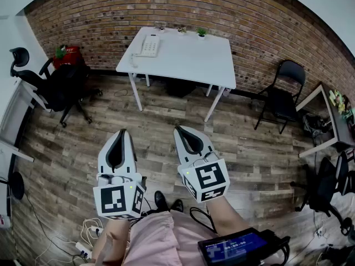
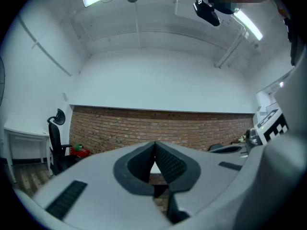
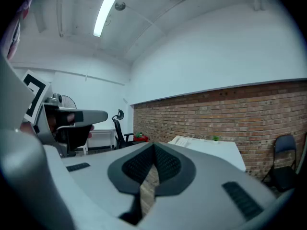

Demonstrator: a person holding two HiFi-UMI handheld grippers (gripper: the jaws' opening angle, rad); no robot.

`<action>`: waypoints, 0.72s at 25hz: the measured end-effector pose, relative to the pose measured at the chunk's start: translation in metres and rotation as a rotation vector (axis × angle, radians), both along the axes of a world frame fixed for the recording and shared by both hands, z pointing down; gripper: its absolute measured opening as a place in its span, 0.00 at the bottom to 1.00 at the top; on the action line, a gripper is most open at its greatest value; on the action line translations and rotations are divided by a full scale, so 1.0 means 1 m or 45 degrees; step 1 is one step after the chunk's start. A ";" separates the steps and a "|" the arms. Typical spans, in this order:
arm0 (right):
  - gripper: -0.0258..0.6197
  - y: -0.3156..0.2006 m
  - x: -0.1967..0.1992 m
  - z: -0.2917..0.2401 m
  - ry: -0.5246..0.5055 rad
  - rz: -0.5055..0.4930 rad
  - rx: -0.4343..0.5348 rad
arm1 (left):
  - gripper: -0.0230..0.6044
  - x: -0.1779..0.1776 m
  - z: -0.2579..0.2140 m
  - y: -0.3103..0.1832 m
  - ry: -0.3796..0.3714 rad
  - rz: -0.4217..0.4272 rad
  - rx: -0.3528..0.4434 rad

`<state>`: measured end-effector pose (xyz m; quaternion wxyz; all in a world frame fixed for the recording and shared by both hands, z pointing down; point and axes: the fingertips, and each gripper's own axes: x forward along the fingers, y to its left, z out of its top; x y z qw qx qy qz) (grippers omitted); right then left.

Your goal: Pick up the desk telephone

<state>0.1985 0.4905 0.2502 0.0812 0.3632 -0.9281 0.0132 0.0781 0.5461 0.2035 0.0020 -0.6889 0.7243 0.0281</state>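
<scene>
A white desk telephone (image 1: 148,45) lies at the far left corner of a white table (image 1: 188,60) against the brick wall; the telephone (image 3: 182,140) also shows faintly in the right gripper view. Both grippers hang side by side over the wooden floor, well short of the table. My left gripper (image 1: 121,132) is shut with nothing in it, its tips touching (image 2: 154,143). My right gripper (image 1: 179,129) is shut and empty too (image 3: 153,145).
A black office chair (image 1: 58,87) stands left of the table, with a red object (image 1: 66,54) behind it. A black chair (image 1: 283,96) stands to the right, beside another desk (image 1: 327,121). Small plants (image 1: 201,32) sit at the table's back edge. Cables (image 1: 89,231) lie on the floor by my feet.
</scene>
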 end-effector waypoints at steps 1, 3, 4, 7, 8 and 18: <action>0.04 0.000 0.000 0.000 0.000 -0.002 -0.001 | 0.05 0.000 0.000 0.000 0.000 -0.001 -0.002; 0.04 0.000 0.000 0.000 0.002 -0.005 -0.005 | 0.05 0.001 0.001 0.000 0.000 -0.001 -0.006; 0.04 0.000 0.001 0.000 0.003 -0.007 -0.006 | 0.05 0.003 0.002 0.000 0.001 0.000 -0.008; 0.04 -0.002 0.004 -0.001 0.000 -0.003 -0.008 | 0.05 0.006 0.002 0.001 0.003 0.002 -0.006; 0.04 -0.003 0.006 -0.002 -0.011 0.009 -0.007 | 0.05 0.006 0.001 0.001 0.004 -0.004 -0.001; 0.33 -0.016 0.026 0.005 -0.019 0.035 -0.054 | 0.43 0.023 0.008 -0.002 -0.010 -0.022 -0.025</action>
